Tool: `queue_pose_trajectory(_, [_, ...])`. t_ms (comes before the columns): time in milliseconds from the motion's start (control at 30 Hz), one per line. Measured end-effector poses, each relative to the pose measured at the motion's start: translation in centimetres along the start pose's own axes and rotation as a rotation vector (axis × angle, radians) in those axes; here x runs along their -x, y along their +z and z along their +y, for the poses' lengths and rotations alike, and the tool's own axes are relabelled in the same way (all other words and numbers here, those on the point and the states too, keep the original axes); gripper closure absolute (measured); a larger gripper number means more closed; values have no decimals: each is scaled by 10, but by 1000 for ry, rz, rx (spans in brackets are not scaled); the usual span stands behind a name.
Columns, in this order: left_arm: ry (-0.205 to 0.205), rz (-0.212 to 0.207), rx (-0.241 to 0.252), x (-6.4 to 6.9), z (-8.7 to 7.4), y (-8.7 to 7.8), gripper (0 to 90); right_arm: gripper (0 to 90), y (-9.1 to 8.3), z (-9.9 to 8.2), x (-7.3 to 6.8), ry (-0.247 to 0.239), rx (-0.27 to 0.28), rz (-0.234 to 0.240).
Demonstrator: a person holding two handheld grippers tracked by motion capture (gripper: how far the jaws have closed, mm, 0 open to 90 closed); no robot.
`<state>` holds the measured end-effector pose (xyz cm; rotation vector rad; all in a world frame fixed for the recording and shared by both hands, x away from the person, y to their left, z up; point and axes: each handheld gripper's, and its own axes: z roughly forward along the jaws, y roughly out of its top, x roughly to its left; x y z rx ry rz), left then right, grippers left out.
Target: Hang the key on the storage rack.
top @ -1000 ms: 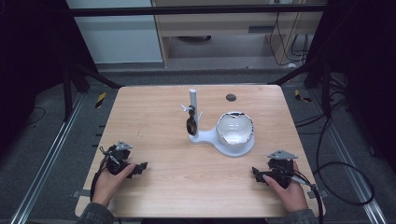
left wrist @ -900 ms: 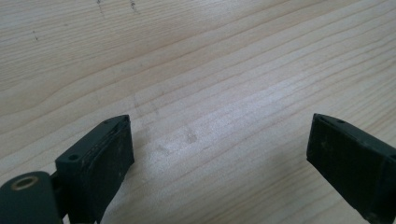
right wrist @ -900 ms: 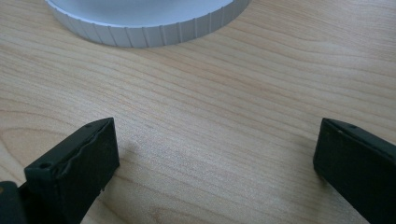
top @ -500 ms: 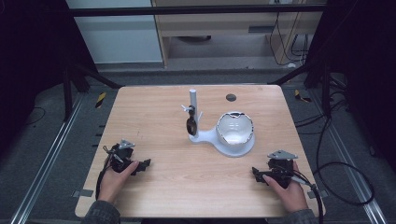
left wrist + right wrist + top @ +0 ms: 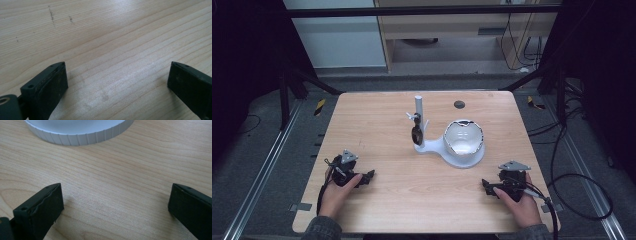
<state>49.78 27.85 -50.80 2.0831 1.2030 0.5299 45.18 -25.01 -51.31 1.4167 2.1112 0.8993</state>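
My left tongs [image 5: 368, 176] and right tongs [image 5: 486, 185] both gape wide, holding nothing, low over the wooden surface [image 5: 382, 135] near its front corners. The white stand [image 5: 432, 146] with its bowl [image 5: 463, 138] sits mid-surface, nearer my right tongs.

Before you: table [image 5: 382, 125], pale matt wood, fine grain; stand base [image 5: 75, 135], white ribbed plastic; bowl [image 5: 463, 137], glossy.
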Motion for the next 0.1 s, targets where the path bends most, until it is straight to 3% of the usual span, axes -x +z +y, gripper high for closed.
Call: queue_pose_trajectory(100, [0, -2, -4, 0, 0, 1, 10, 4, 0, 0, 0, 0, 0, 0])
